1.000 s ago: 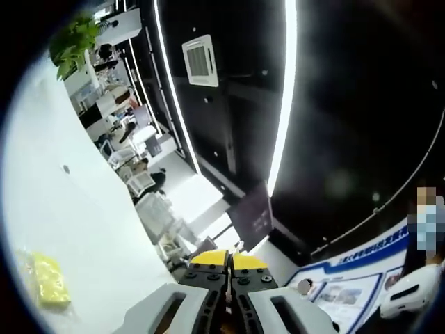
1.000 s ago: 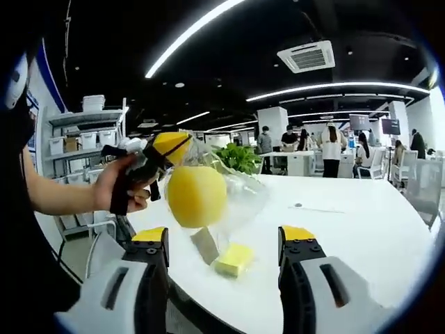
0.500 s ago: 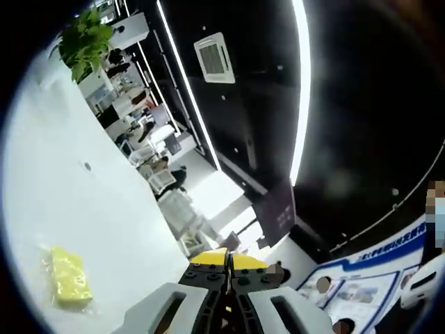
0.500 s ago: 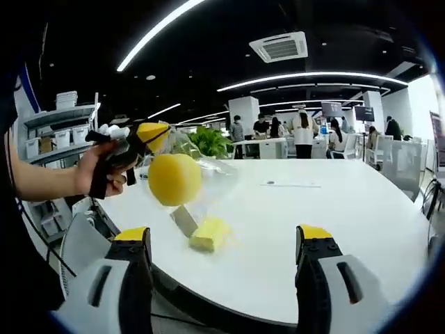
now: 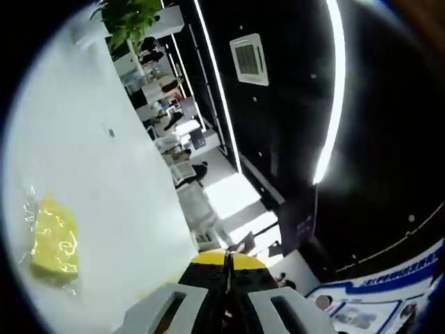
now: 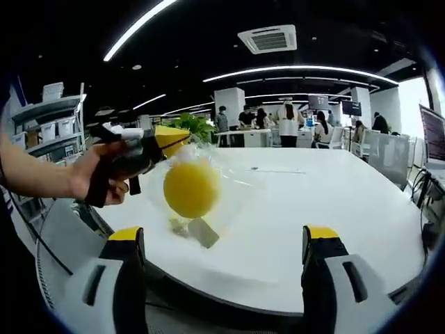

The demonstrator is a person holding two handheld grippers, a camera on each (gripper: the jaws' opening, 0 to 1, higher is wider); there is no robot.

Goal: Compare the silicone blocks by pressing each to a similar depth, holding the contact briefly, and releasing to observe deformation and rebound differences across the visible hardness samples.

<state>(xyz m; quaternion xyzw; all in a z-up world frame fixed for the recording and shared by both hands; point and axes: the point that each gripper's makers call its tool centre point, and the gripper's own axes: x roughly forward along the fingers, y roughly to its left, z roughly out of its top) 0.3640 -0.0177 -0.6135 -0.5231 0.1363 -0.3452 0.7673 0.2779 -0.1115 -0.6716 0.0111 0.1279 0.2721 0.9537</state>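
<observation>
Your left gripper (image 6: 170,139) has its yellow-tipped jaws pinched together on the top of a clear plastic bag (image 6: 229,184), which hangs above the white table (image 6: 334,209) with a round yellow silicone block (image 6: 191,188) inside. Your right gripper (image 6: 222,240) stands wide open, holding nothing. A flat yellow block (image 5: 52,240) in clear wrapping lies on the table.

People (image 6: 286,125) are standing beyond the white tabletop (image 6: 334,209), a potted plant (image 5: 128,12) is sitting at its far edge, and shelving (image 6: 43,125) is lining the wall.
</observation>
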